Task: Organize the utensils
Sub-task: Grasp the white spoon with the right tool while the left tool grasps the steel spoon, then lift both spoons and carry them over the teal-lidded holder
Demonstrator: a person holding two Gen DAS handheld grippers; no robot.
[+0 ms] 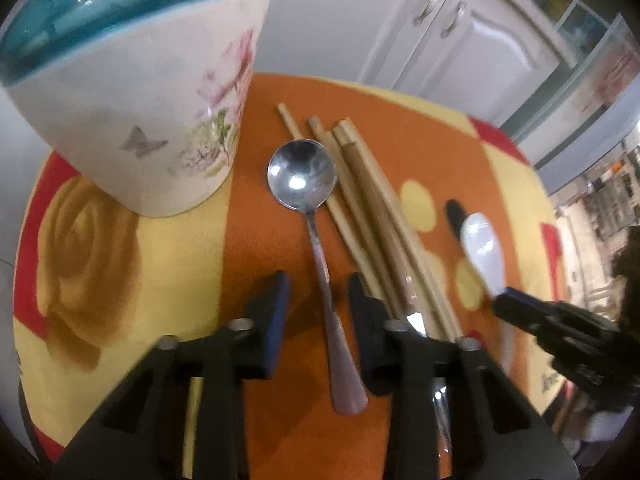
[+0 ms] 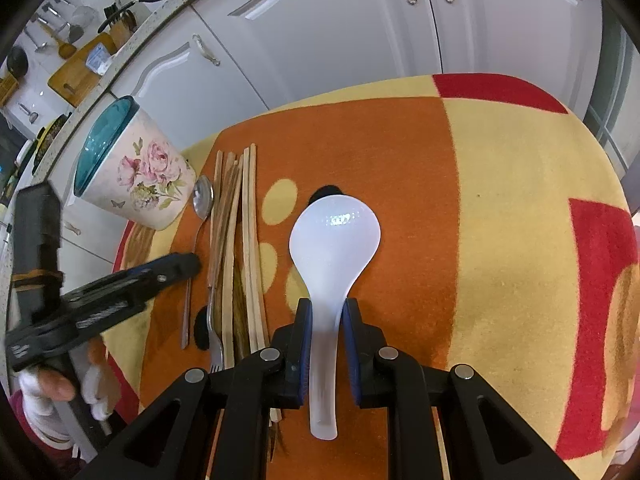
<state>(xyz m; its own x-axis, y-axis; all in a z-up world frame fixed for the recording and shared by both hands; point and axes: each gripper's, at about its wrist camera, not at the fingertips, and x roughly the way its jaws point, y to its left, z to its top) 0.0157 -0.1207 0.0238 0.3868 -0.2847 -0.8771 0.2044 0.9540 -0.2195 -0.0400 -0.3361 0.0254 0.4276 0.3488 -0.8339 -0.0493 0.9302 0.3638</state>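
Your right gripper is clamped on the white spoon, bowl pointing to 12 o'clock. The floral holder stands at 10 o'clock. Your left gripper gapes wide astride the metal spoon, handle running straight between its fingers.

White rose-printed holder with teal interior; orange, yellow, red cloth; white spoon.
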